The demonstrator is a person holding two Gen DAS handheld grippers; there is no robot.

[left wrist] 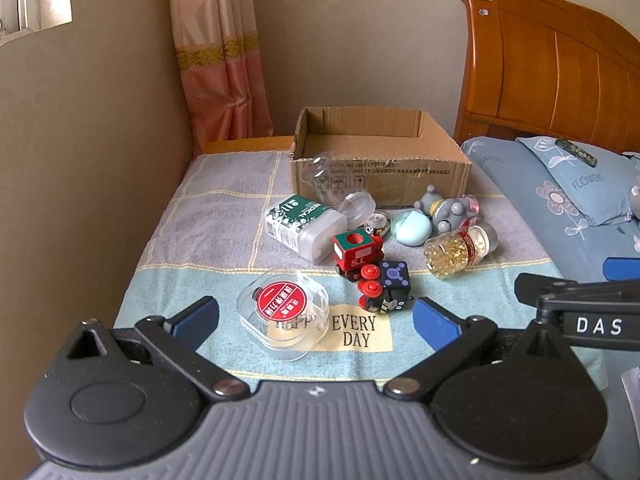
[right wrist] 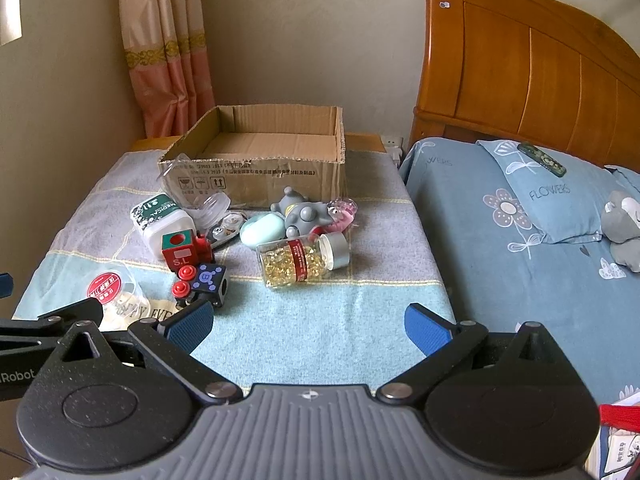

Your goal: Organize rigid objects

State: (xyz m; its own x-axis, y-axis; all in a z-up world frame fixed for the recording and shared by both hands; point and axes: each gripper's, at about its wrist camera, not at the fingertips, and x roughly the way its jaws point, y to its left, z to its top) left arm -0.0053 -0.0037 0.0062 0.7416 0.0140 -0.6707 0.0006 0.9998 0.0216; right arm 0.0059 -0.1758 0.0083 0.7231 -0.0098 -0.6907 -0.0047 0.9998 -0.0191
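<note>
Left wrist view: we see the left tool (left wrist: 314, 314) spread wide and holding nothing, hovering over the clear case (left wrist: 283, 314). The box (left wrist: 380, 178) at the back of the surface (left wrist: 224, 208) looks empty, so sorting has not begun; the train (left wrist: 370, 266), white bottle (left wrist: 304, 222) and capsule jar (left wrist: 460, 252) lie loose before it.

Right wrist view: our right tool (right wrist: 309, 326) is likewise released and empty. Only here do we see the box floor (right wrist: 264, 144) bare, plus a plush toy (right wrist: 622, 228) on the bed (right wrist: 480, 272).
</note>
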